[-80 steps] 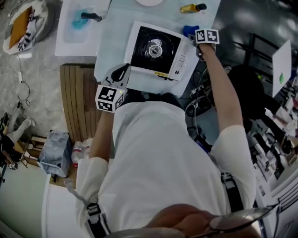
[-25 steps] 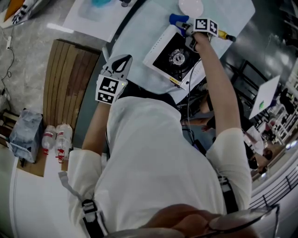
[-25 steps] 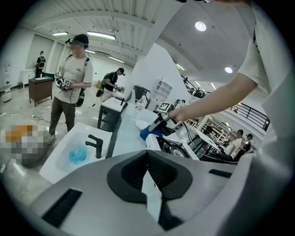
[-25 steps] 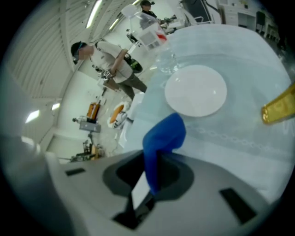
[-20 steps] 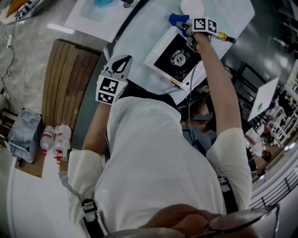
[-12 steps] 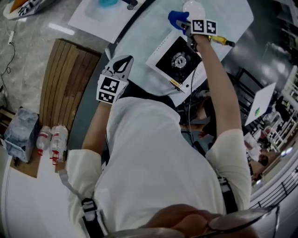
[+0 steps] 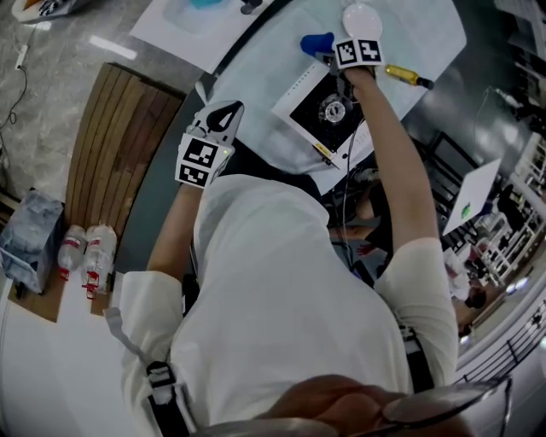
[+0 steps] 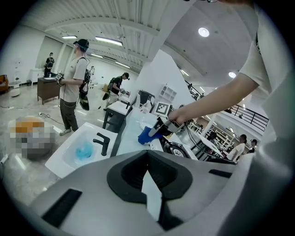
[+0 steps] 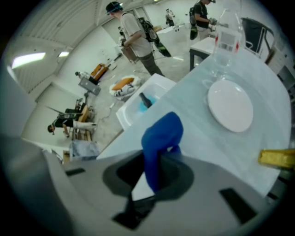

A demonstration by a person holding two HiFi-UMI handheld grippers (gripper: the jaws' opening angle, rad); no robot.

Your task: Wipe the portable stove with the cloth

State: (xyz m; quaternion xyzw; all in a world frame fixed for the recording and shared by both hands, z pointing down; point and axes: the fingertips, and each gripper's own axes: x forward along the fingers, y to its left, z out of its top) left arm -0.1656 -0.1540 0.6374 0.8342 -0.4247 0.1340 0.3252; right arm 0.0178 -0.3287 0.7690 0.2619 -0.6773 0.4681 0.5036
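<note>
The portable stove [image 7: 312, 117], white with a black top and a round burner, sits on the pale table [image 7: 256, 60]. My right gripper [image 7: 330, 56] is shut on the blue cloth [image 7: 314, 42] at the stove's far corner. In the right gripper view the blue cloth [image 9: 159, 138] stands up out of the shut jaws of the right gripper [image 9: 154, 173]. My left gripper [image 7: 227, 108] hovers at the table's near edge, left of the stove, shut with nothing in it. The left gripper view shows the blue cloth [image 8: 146, 135] and the stove [image 8: 177, 150] beyond the left gripper [image 8: 148, 159].
A white plate [image 7: 362, 17] and a yellow-handled tool [image 7: 404, 77] lie beyond the stove. A clear bottle [image 9: 226, 44] stands by the white plate [image 9: 229, 107]. A white sink [image 8: 85, 150] with a black tap is left of the table. A wooden bench [image 7: 107, 162] and bottles [image 7: 84, 256] are at the left.
My right gripper has carried the blue cloth leftwards along the stove's far edge. The left gripper has stayed at the table's near edge. The head view has swung a little.
</note>
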